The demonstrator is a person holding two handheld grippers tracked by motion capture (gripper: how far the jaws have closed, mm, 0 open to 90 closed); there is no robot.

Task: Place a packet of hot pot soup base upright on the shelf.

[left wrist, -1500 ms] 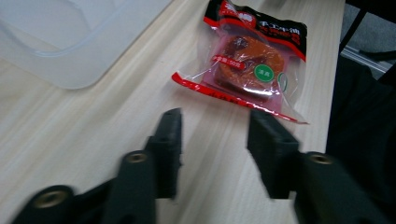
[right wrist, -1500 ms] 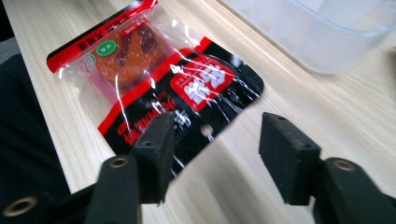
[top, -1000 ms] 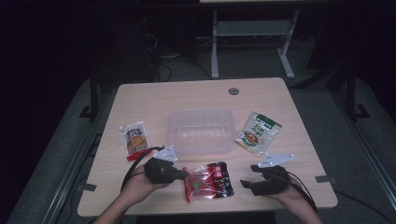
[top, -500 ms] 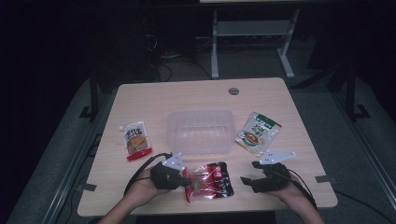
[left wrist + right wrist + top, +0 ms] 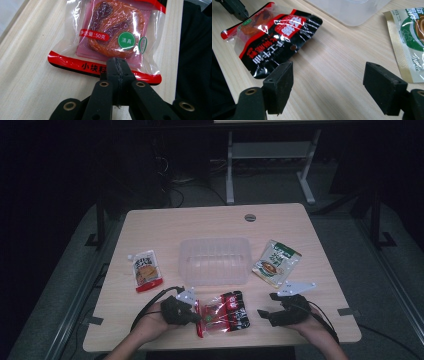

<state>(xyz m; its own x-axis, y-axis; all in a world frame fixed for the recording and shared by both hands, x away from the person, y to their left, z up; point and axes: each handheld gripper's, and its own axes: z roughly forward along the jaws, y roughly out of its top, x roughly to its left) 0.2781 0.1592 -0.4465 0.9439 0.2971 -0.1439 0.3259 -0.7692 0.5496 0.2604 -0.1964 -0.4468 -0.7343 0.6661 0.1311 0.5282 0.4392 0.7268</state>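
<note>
Left gripper (image 5: 117, 67) clenched on the red snack packet (image 5: 222, 312) by its sealed edge — light, soft, slippery film; right gripper (image 5: 328, 87) released wide beside it, holding nothing.

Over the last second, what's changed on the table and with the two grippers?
The left gripper, jaws shut on the near edge of the red and black snack packet, has shifted slightly along the table's near side with it. The right gripper stayed put; its jaws have just been opening, with nothing between them. The clear plastic container, the orange sachet and the green sachet haven't moved.
</note>
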